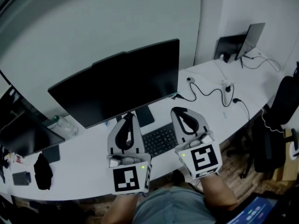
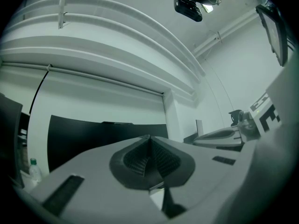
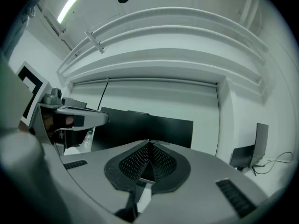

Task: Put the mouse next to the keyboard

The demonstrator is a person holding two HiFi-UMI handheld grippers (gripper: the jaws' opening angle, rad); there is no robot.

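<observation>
White desk [image 1: 84,171] curves along a pale wall, with a dark monitor [image 1: 121,85] standing on it and the keyboard [image 1: 161,140] lying just in front of the monitor's foot. I hold the left gripper [image 1: 128,118] and the right gripper [image 1: 178,110] over the two ends of the keyboard, both pointing roughly level toward the screen. In each gripper view the ribbed pads meet in a closed seam with nothing between them, so both grippers are shut and empty.

I cannot pick out the mouse in any view. The grippers cover the desk at either end of the keyboard, so it may lie under them. A black lump [image 1: 43,171] far off to the left is too shapeless for me to name. Whether the mouse already sits beside the keyboard, these views do not settle.

I expect a mouse to be light, with a hard, smooth, rounded shell that is apt to squirt out of a pinch. I would take it across its flanks at the narrow waist, pads low and squeezing gently. If it has a cord, that will tug.

There is bare desk to the left of the keyboard. To the right it is more crowded — cables [image 1: 205,93] trail across the surface and a chair [image 1: 280,106] stands close to the desk edge. The near edge runs right beneath my wrists, so I would keep any slide well inboard.
</observation>
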